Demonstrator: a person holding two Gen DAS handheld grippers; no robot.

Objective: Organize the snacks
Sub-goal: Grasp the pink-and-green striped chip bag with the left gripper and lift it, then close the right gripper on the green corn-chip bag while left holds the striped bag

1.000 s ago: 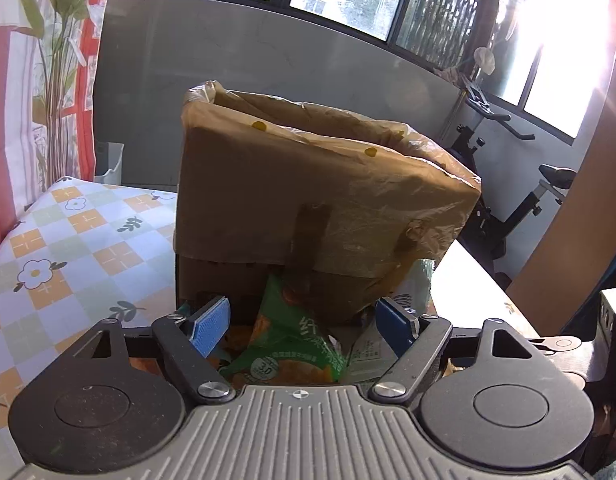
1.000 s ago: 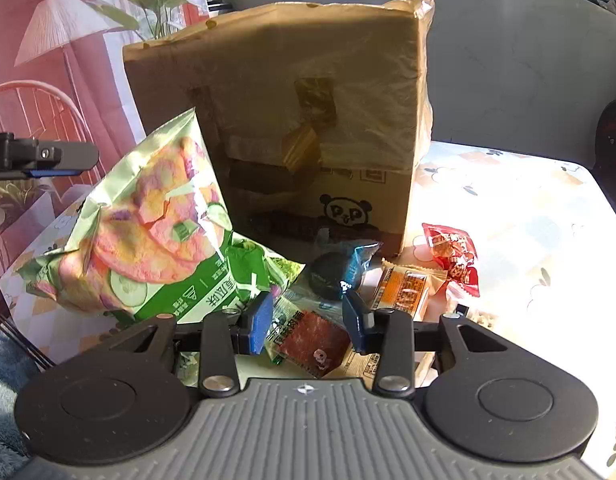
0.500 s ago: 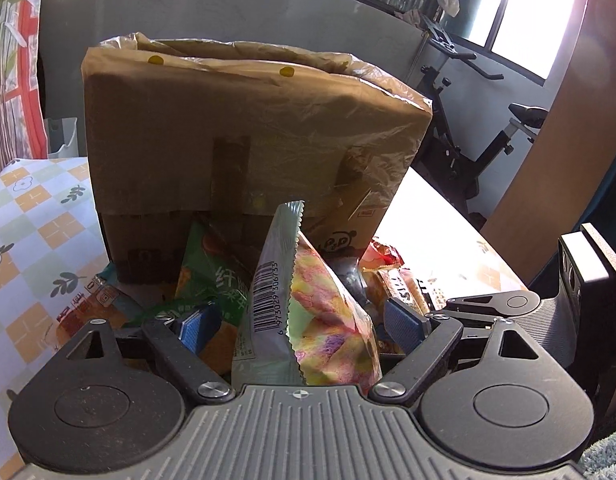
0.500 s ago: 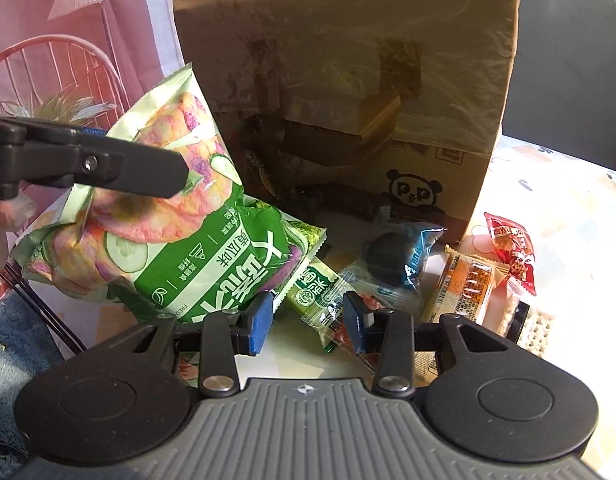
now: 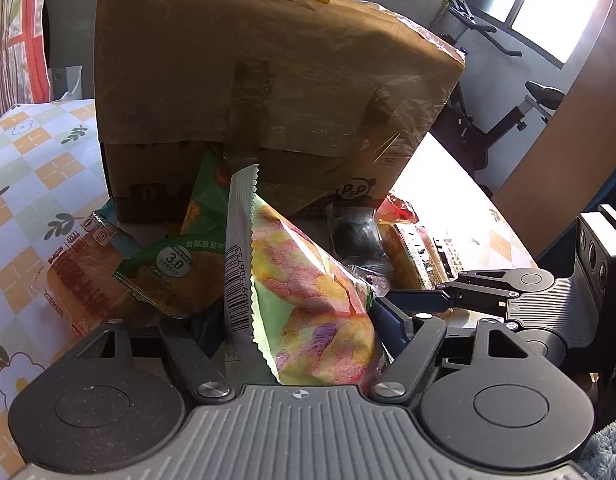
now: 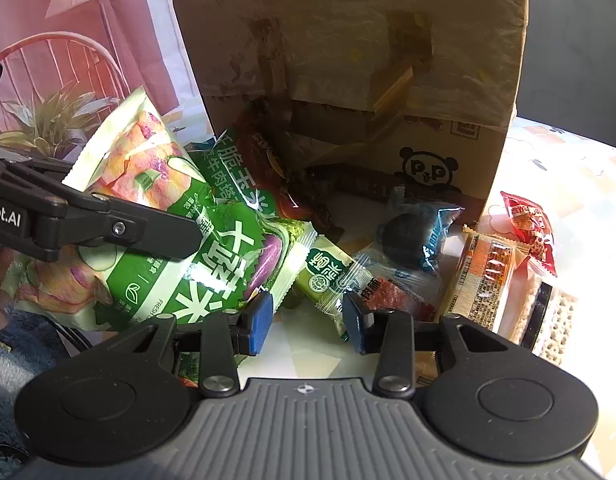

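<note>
My left gripper (image 5: pixel 295 320) has the big veggie-chip bag (image 5: pixel 308 292) between its jaws; they have just been closing in on it. Right pad sits against the bag; left pad is hidden behind the barcode seam, so I can't tell whether the squeeze is firm. From the right wrist view, the same bag (image 6: pixel 159 240) hangs at far left, one black finger (image 6: pixel 119 228) of that gripper across its face.

Behind it stands the cardboard box (image 6: pixel 348 60), draped in brown plastic film, on the flower-print tablecloth (image 5: pixel 35 168). Loose snacks lie at its base: a green-white packet (image 6: pixel 328 276), a dark round snack in blue wrap (image 6: pixel 416 236), an orange bar (image 6: pixel 484 276), a red packet (image 6: pixel 528 220) furthest right.

My right gripper (image 6: pixel 308 320) is clenched as far as it goes, empty, hovering above the green-white packet.
</note>
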